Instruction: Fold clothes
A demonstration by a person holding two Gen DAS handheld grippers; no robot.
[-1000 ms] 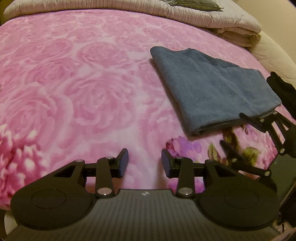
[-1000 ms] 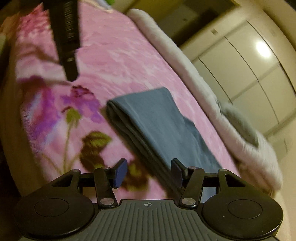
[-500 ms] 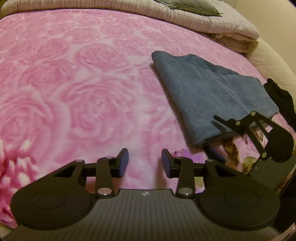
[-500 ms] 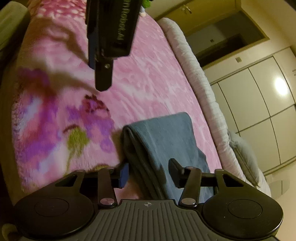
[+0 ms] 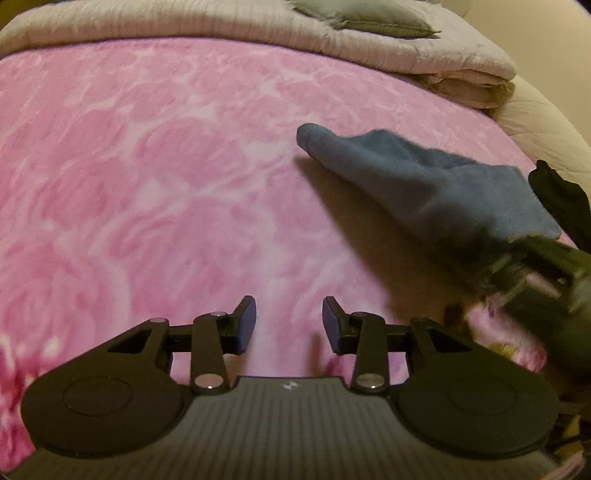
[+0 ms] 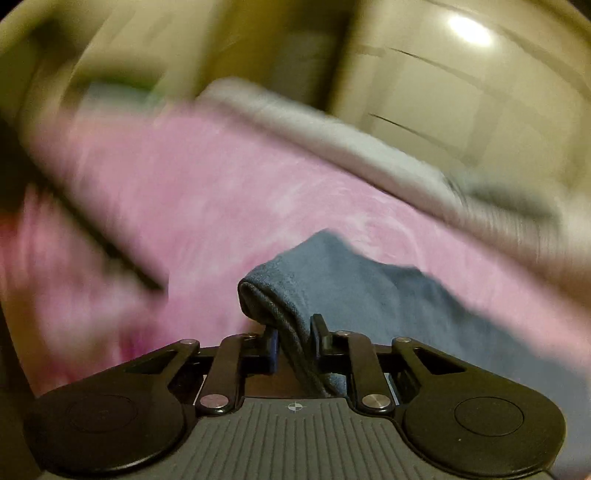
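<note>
A folded blue cloth (image 5: 424,181) lies on the pink rose-print bedspread (image 5: 147,184) at the right. My right gripper (image 6: 293,341) is shut on the near folded edge of the blue cloth (image 6: 332,284) and lifts it, so that end hangs above the bed. In the left wrist view the right gripper (image 5: 517,266) shows blurred at the cloth's near right corner. My left gripper (image 5: 289,325) is open and empty, low over the bedspread to the left of the cloth.
A rolled grey-beige quilt (image 5: 258,33) with a green pillow (image 5: 362,18) lies along the far edge of the bed. A dark garment (image 5: 561,199) sits at the right edge. Pale wardrobe doors (image 6: 480,92) stand beyond the bed.
My right gripper closed on the cloth's near edge and raised it; the cloth now hangs tilted. The right wrist view swung and blurred. My left gripper moved slightly forward and stayed open.
</note>
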